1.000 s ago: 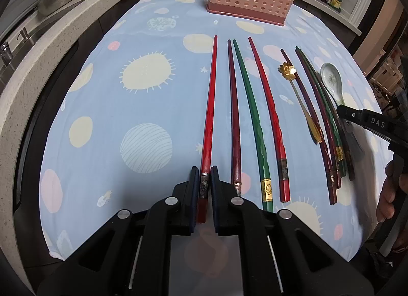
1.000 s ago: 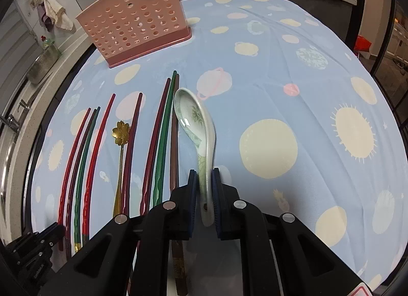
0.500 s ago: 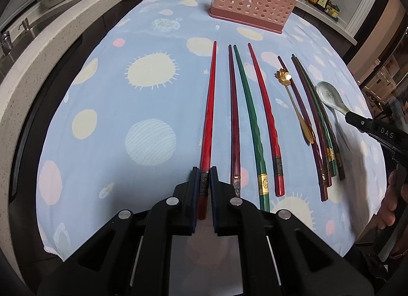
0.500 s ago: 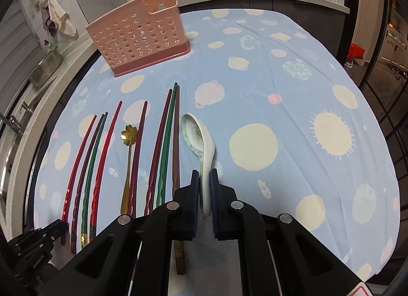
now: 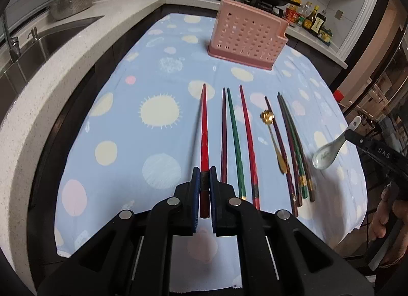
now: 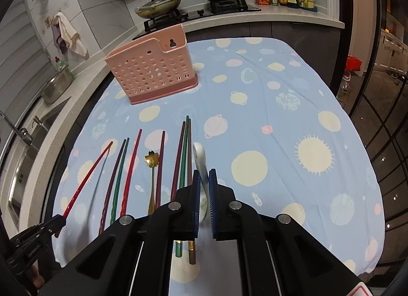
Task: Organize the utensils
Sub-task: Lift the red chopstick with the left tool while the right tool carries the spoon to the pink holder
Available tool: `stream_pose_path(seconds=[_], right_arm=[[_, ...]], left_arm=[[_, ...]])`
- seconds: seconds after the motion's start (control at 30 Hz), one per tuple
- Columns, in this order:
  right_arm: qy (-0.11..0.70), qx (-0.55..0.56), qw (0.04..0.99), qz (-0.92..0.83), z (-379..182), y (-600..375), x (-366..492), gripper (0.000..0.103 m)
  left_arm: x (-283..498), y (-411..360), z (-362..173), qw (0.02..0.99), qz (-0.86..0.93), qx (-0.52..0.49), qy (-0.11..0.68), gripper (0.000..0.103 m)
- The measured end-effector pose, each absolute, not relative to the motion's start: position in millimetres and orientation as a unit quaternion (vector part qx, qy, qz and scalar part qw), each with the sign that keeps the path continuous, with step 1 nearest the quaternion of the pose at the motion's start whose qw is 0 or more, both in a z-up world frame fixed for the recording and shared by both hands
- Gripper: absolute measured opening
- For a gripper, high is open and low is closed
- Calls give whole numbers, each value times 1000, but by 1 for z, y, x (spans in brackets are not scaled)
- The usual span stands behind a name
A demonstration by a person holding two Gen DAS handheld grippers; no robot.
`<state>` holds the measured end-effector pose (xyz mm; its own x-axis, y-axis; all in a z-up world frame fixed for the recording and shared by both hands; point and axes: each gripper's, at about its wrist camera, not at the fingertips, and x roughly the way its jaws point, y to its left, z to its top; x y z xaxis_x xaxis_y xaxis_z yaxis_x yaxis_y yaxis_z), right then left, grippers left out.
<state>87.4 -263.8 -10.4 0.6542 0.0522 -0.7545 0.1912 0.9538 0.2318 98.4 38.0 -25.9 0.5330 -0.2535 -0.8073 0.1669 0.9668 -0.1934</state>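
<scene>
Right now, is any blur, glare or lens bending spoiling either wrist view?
Left wrist view: white spoon smeared by motion blur, red chopstick sharp with a thin shadow on the tablecloth; counter edges bow strongly. Right wrist view: sharp, table edge curved by the fisheye, dark glass at right shows small light reflections.

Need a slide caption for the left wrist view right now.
Left hand-held gripper lifts a red chopstick off the blue tablecloth, pink utensil holder ahead.
</scene>
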Motion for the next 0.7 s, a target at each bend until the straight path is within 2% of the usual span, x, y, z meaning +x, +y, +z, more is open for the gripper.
stream_pose_path(seconds=[0.33, 0.7], right_arm=[[380, 149, 913, -22, 22, -268, 111, 6], [340, 149, 928, -11, 60, -282, 182, 6]], left_arm=[[140, 39, 52, 911, -130, -55, 387, 7], [215, 19, 132, 944, -142, -41, 296, 7]])
